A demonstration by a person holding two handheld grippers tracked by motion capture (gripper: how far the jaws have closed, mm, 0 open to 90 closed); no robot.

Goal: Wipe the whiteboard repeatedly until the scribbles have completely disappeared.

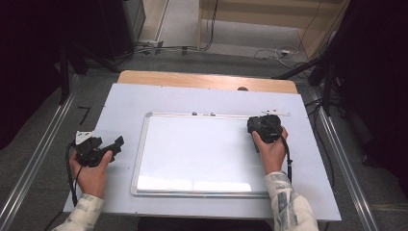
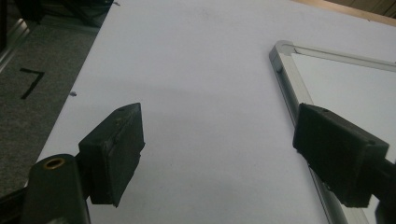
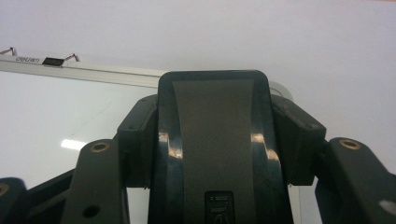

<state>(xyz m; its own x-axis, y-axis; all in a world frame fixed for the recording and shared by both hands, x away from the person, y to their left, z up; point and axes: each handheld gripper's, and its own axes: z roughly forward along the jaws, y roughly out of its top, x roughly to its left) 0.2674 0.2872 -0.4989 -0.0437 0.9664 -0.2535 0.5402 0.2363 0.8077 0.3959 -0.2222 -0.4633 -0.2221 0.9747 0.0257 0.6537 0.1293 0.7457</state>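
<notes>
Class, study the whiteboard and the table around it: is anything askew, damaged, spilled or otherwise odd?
Nothing stands out. The whiteboard lies flat and square on the table, its surface blank. The right tongs grip a dark eraser at its top right corner; the left tongs hang open beside it.

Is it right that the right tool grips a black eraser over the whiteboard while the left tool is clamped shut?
Not quite. The left tool stands open with nothing between its jaws, as the left gripper view shows. The right tool does grip the black eraser over the whiteboard.

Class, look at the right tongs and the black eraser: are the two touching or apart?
Touching. The right gripper view shows the right tongs with a pad pressed against each side of the black eraser, with no gap, above the whiteboard.
</notes>
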